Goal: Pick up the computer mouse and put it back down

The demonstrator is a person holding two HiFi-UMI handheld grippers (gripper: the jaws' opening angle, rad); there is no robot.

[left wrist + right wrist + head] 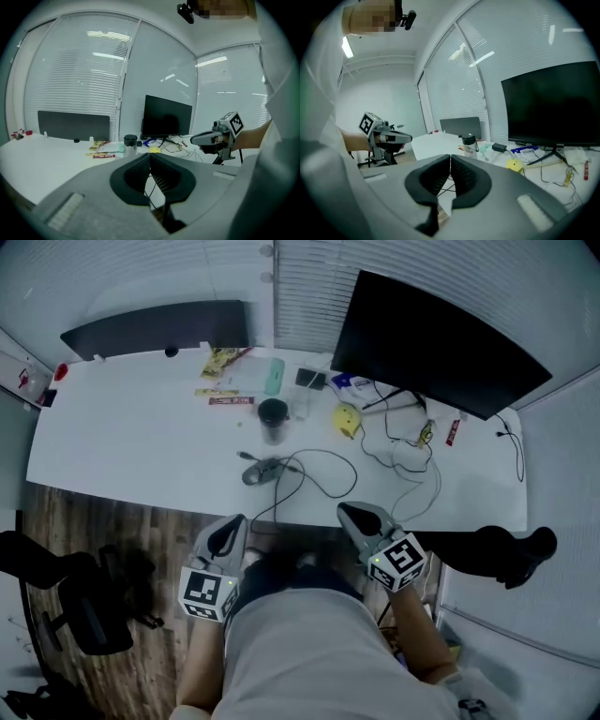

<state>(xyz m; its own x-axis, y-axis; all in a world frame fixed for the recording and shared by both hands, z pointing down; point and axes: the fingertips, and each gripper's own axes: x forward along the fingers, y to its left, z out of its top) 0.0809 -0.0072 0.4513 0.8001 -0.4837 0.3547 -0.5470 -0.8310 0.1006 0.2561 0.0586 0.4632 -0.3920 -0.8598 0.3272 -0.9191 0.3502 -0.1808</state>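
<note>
Head view: left gripper [230, 532], right gripper [356, 518] both clamped closed, empty; computer mouse [262, 470] ahead of both, on desk [122, 437].

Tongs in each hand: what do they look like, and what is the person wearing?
Left tongs and right tongs are grey wedge-shaped shells with black ribbed pads. Each carries a white cube with black square markers. The person wears a light-coloured top.
</note>
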